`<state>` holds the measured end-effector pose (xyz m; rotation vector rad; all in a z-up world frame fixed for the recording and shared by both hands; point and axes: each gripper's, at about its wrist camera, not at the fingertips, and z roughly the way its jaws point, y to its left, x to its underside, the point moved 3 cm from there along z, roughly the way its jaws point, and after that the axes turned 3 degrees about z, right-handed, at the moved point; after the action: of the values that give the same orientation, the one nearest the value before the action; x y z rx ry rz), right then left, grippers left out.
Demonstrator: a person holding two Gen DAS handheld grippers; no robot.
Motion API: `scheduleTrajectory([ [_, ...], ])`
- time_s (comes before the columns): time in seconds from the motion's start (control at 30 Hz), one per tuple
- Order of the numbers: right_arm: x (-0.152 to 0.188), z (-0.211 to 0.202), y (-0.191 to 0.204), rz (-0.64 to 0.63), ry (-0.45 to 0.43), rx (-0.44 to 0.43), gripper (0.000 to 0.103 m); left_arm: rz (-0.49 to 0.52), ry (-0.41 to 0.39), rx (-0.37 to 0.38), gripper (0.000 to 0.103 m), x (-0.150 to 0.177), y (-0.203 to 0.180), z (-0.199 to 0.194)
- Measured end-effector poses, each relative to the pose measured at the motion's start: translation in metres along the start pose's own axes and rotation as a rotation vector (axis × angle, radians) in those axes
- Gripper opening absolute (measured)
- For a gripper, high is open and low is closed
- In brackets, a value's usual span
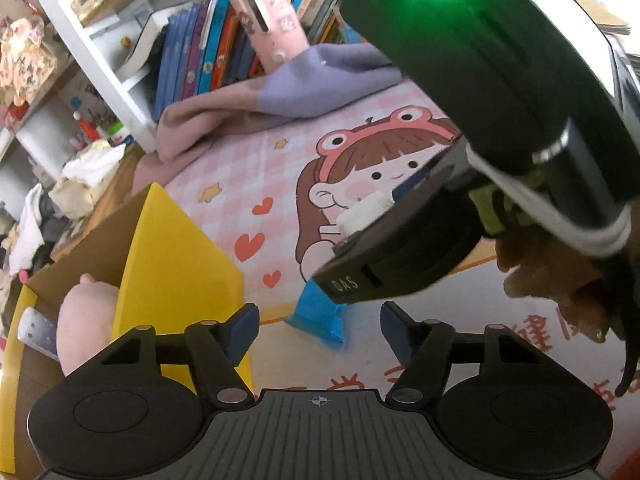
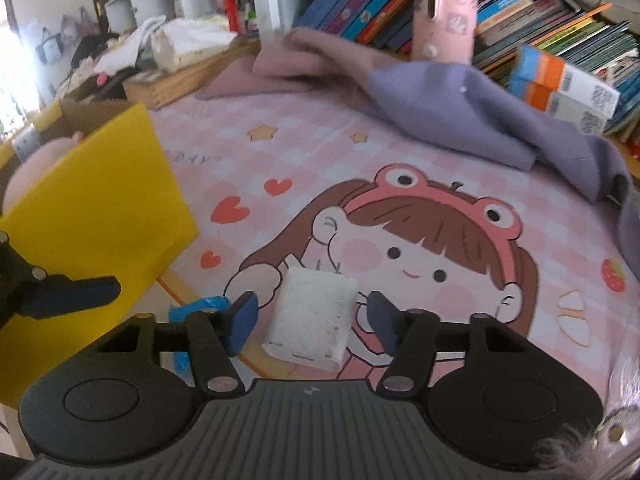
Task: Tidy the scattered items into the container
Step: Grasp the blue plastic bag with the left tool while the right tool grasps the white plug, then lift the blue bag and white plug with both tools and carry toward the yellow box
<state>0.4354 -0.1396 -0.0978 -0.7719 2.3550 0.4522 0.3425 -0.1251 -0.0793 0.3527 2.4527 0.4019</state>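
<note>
Right gripper point(image 2: 310, 316) spread, straddling the white fuzzy rectangular block point(image 2: 310, 314), pads not touching; should centre before pinching. Left gripper point(image 1: 318, 330) spread, empty.

Left gripper point(image 1: 318, 330): black linkage arms with round silver pivot pins, blue pads point(image 1: 244, 330) on the fingertips, ribbed grey palm plate with a small crosshair mark, two round black side discs. Right gripper point(image 2: 308, 322): same build, seen from the left wrist as a black body lettered "DAS", with a green light, white banding and a silver ring. Fuzzy lilac sleeve point(image 2: 592, 440) at the frame edge.
</note>
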Motion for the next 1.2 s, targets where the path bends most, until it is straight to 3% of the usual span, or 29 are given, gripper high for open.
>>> scheduleTrajectory([
  [0.13,0.005,0.006,-0.006,0.0,0.017,-0.024,0.043,0.002,0.021,-0.001,0.068,-0.003,-0.001,0.011],
  [0.27,0.011,-0.006,-0.024,0.016,0.005,0.011,0.041,-0.039,0.045,0.012,0.064,-0.008,0.001,0.022],
  [0.47,0.035,-0.031,-0.053,0.028,0.009,0.083,0.041,-0.247,0.101,0.022,0.059,-0.005,0.014,0.036],
  [0.67,0.05,-0.038,-0.051,0.016,-0.008,0.091,0.041,-0.394,0.122,0.045,0.054,-0.005,0.026,0.047],
  [0.93,0.052,-0.038,-0.047,-0.024,-0.022,0.1,0.042,-0.409,0.108,0.08,0.041,-0.005,0.027,0.044],
  [1.2,0.054,-0.046,-0.041,-0.012,-0.029,0.111,0.041,-0.362,0.026,0.13,0.04,-0.01,0.028,0.013],
])
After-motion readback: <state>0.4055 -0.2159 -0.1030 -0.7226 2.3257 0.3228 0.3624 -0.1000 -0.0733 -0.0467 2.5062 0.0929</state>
